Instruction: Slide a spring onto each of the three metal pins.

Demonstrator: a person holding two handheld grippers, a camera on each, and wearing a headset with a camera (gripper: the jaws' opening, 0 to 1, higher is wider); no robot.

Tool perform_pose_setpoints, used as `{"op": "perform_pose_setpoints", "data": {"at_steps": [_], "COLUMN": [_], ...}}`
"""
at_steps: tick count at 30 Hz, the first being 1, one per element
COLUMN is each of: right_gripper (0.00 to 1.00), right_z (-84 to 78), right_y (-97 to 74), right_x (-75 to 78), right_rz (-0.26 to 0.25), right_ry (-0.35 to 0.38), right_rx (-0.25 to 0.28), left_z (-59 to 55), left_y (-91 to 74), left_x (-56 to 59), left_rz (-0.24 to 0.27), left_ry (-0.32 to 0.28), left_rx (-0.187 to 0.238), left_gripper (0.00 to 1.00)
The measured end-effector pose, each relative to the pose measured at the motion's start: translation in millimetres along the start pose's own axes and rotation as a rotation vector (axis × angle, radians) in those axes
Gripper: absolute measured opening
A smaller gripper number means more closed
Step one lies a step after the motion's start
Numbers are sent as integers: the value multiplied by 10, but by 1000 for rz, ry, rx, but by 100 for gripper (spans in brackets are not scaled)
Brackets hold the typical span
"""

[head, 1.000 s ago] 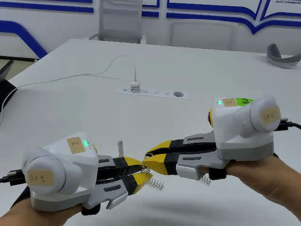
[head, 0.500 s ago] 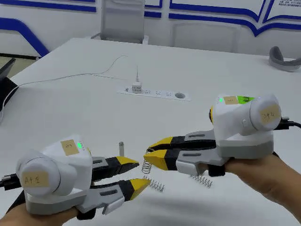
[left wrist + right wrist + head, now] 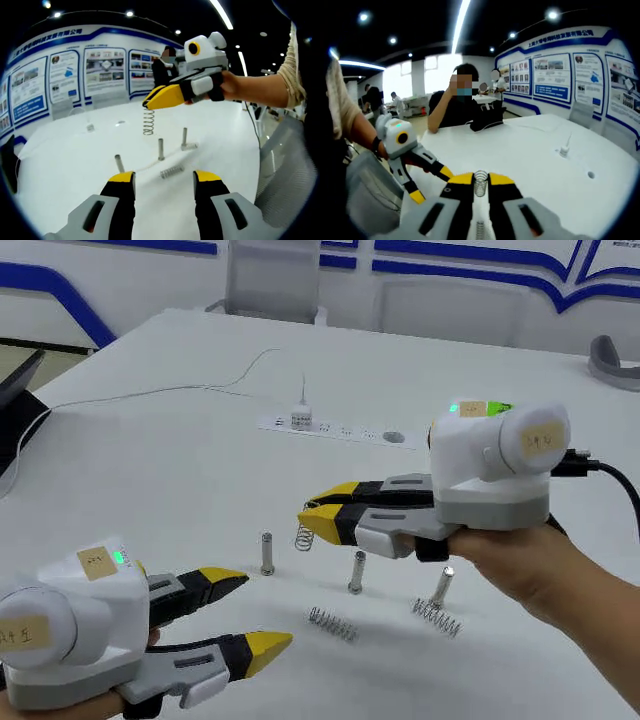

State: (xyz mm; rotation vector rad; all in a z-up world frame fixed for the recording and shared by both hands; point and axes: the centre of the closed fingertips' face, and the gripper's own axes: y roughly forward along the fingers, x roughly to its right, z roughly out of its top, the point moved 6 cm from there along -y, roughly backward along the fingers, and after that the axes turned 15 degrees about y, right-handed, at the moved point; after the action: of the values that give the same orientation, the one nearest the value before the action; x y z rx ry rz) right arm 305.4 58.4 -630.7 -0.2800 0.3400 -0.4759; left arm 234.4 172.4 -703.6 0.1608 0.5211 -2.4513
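Right gripper (image 3: 312, 517) lifts one spring (image 3: 304, 537) above the pins (image 3: 357, 572).
Its jaws pinch the spring's top; the left gripper (image 3: 262, 612), nearer, is wide open and empty.

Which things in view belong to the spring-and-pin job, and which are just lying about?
Part of the job:
- metal pins, all three bare
- held spring, gripped by the right hand-held gripper
- loose springs, lying on the table
- left hand-held gripper, open

Just lying about:
- power strip
- chair
- grey curved object
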Motion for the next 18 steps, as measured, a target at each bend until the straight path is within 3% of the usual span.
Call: {"op": "perform_pose_setpoints", "data": {"at_steps": [8, 18], "right_gripper": [11, 11], "right_z": [59, -30], "right_y": [279, 534], "right_x": [79, 205], "right_rz": [-34, -62], "right_ry": [-33, -14], "right_rx": [2, -22], "left_z": [-30, -18], "left_y": [-42, -54], "left_x": [13, 9], "left_rz": [15, 24], "left_ry": [-15, -24], "left_rx": [-2, 2], "left_gripper": [52, 57]}}
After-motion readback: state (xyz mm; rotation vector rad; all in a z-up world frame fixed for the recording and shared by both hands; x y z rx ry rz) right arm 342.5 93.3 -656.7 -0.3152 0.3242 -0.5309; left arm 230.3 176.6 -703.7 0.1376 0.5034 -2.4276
